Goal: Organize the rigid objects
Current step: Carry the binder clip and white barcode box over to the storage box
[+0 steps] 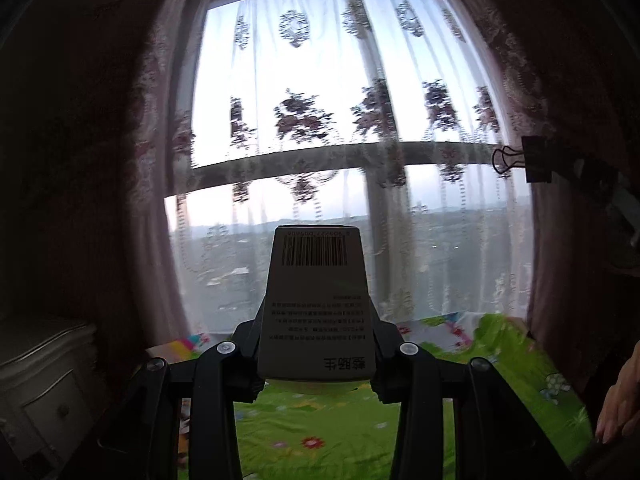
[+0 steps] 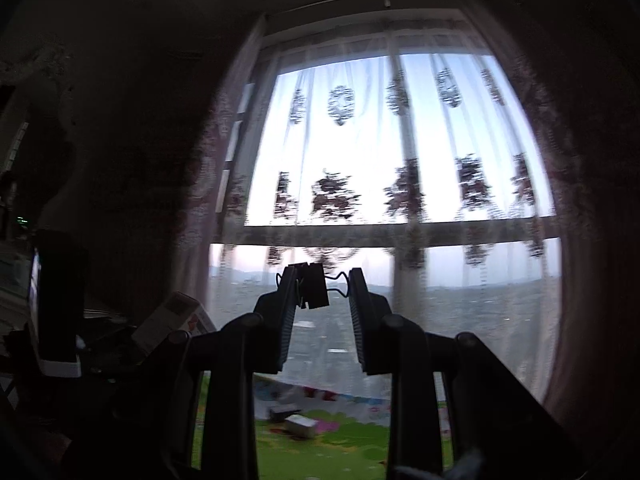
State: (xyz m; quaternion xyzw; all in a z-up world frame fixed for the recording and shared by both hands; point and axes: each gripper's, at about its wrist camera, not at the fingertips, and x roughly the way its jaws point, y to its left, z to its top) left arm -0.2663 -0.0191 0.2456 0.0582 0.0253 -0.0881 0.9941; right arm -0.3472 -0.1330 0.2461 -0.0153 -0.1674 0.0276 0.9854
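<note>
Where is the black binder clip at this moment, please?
The binder clip is pinched between the right gripper fingertips, held up before the curtained window; the left wrist view shows it at its right edge.

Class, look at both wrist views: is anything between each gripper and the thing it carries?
Nothing visible. The left gripper is already shut on the box, and the right gripper on the binder clip, both held up before the curtain.

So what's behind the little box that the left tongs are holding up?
Behind the box hangs a flowery lace curtain over a big window, with hazy hills outside. The part straight behind the box is covered.
</note>
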